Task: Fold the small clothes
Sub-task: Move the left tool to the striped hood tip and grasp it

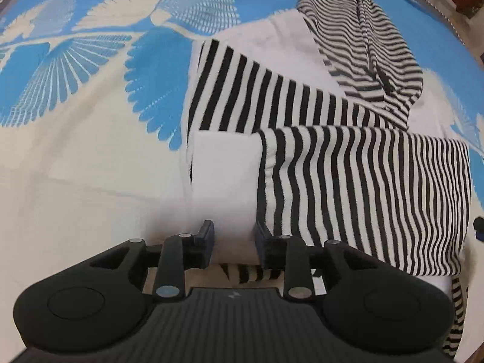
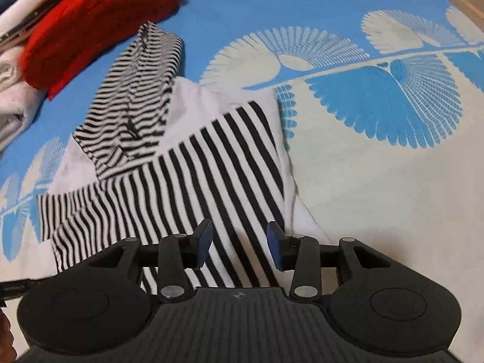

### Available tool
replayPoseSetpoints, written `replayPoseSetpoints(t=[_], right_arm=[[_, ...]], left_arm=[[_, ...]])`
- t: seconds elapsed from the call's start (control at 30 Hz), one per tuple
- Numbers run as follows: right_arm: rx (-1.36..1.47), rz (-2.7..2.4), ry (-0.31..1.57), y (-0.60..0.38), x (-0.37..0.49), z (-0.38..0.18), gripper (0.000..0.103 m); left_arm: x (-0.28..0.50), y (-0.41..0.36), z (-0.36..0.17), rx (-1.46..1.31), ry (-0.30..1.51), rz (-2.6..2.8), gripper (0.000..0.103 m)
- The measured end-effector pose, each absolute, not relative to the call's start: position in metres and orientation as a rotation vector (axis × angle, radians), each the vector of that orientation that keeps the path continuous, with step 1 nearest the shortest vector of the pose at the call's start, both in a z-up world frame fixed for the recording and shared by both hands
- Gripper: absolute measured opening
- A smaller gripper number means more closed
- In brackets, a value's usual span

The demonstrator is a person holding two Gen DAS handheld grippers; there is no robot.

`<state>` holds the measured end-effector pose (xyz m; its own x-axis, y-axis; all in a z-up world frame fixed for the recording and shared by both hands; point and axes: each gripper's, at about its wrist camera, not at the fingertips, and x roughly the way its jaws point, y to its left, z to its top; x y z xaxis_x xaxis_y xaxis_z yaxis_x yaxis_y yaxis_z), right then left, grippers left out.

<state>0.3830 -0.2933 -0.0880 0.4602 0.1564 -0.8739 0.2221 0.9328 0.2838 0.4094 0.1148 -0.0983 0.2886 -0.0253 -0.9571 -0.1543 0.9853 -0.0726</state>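
My left gripper (image 1: 234,239) hangs released over the striped hoodie (image 1: 348,181). My right gripper (image 2: 239,243) is released too, above its striped panel on the blue bedspread (image 2: 363,157).

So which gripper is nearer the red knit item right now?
Right. The red knit item lies at the far left of the right gripper view, beyond the striped hood. In the left gripper view only a red sliver shows at the top edge.
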Motion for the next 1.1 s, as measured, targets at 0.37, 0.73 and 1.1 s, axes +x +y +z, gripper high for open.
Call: replayPoseSetpoints(t=[0.37,0.73,1.1], right_arm=[[0.218,-0.004,0.943,-0.288,0.373,-0.043,0.042],[0.153,-0.028,0.896,-0.308,0.37,-0.033,0.042],[0.137,-0.017,0.876,-0.325,0.371,-0.021,0.042]], left_arm=[[0.406,0.1,-0.028,-0.151,0.903,0.068,0.05],[0.41,0.096,-0.013,-0.088,0.789,0.093,0.05],[0.427,0.099,0.004,0.016,0.76,-0.008,0.019]])
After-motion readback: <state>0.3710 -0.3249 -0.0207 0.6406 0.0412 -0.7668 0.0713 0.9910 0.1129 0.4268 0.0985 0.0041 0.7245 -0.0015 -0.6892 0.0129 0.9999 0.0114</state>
